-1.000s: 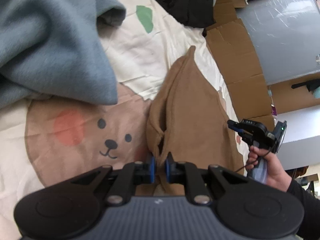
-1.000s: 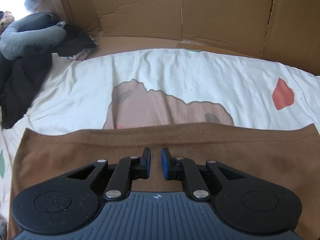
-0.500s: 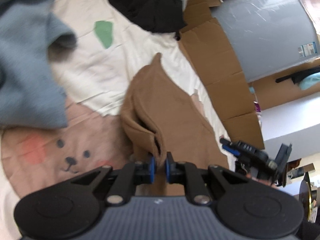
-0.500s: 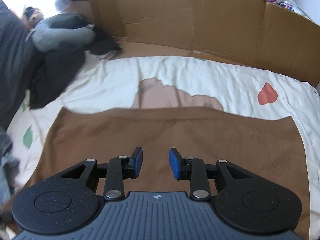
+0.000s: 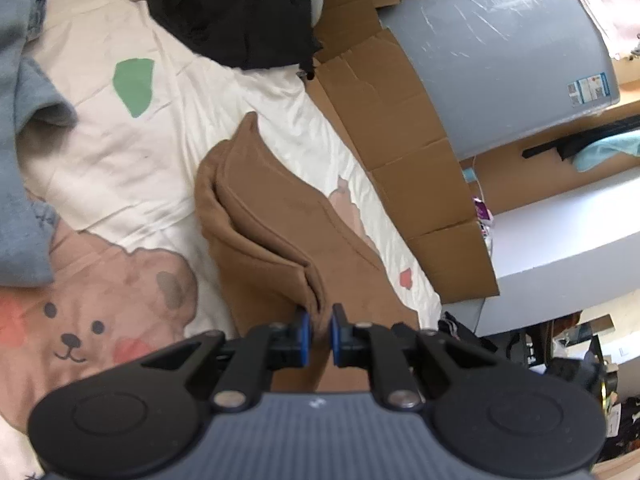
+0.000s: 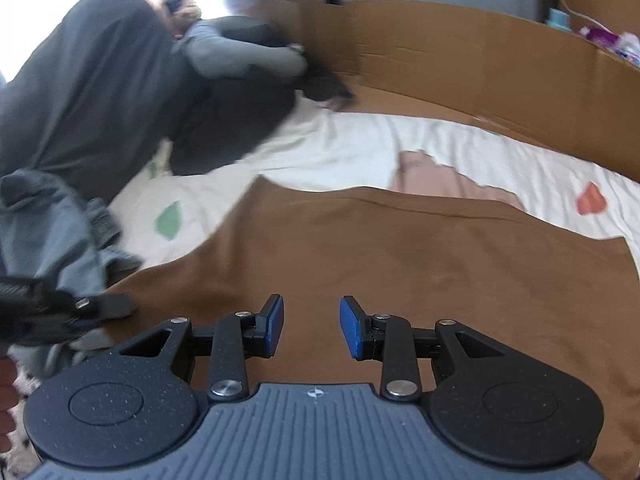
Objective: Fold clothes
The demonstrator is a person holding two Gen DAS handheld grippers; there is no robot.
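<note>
A brown garment (image 5: 280,216) is spread on a cream sheet (image 5: 120,152) printed with a bear and coloured patches. In the left wrist view a bunched edge of the garment is clamped between the blue pads (image 5: 303,334) of the left gripper (image 5: 318,334), and the cloth is lifted into a folded ridge that runs away from the jaws toward a pointed corner. The rest of the garment is seen lying flat on the sheet to the right of that ridge.

In the right wrist view the right gripper (image 6: 311,328) is held over the flat garment (image 6: 400,248) with its fingers well apart; nothing is held between them. Whether the pads touch the cloth cannot be told. The left gripper (image 6: 80,312) is glimpsed, blurred, at the garment's left edge.

A grey-blue garment (image 5: 24,128) is piled at the left of the sheet, and a black garment (image 5: 232,12) lies at its far end. Cardboard (image 5: 400,140) is laid flat along the sheet's side, with a grey panel (image 5: 500,48) beyond it. In the right wrist view, dark and grey clothes (image 6: 120,80) are heaped at the upper left, much blurred, and the cardboard (image 6: 480,72) is seen as a low wall behind the sheet (image 6: 360,148).
</note>
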